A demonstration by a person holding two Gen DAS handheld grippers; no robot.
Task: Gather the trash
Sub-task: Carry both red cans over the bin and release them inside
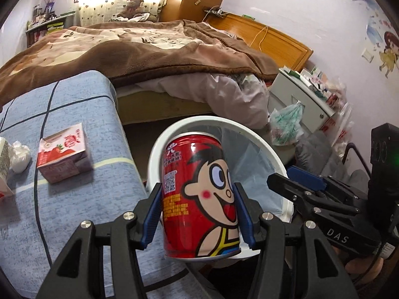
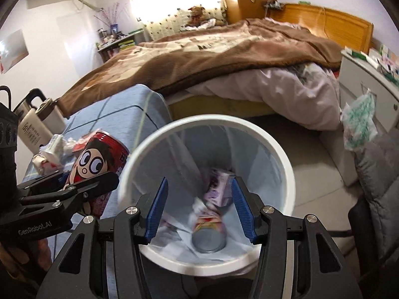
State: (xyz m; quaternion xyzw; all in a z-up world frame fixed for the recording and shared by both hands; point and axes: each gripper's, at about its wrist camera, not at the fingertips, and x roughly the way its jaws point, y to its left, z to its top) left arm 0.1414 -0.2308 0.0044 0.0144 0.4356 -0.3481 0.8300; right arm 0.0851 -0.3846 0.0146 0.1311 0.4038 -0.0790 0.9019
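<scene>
Trash here means first a red drink can (image 1: 199, 194) with a cartoon boy's face, a QR code and yellow Chinese print I can't make out, held upright between the blue-padded fingers of the left gripper (image 1: 198, 214), which are clamped on its two sides. It hangs at the near rim of a white waste bin (image 1: 261, 134) lined with a clear bag, between the bin and the edge of the table (image 1: 87, 114), which wears a blue cloth with dark and pale lines.

From the right wrist view, the same can (image 2: 99, 157) sits left of the bin (image 2: 281, 154). Down in the bin lie two things I can name: a second can (image 2: 209, 236) on its side, grey end towards me, and a purple-and-white carton (image 2: 219, 186); some white scraps are too blurred to identify. The right gripper (image 2: 198, 208) hovers over the bin's mouth, its fingers spread wide and touching nothing. "DAS" is printed on its body in the left view (image 1: 286, 184); "GenRobot.AI" is on the left gripper's body.

Left on the table are one pink strawberry milk carton (image 1: 63, 153), one crumpled white tissue (image 1: 20, 158) just beside it, and a white insulated flask (image 2: 37, 124) with small unreadable lettering, lying at the far end.

Behind stands a bed with a brown blanket (image 1: 149, 49).
</scene>
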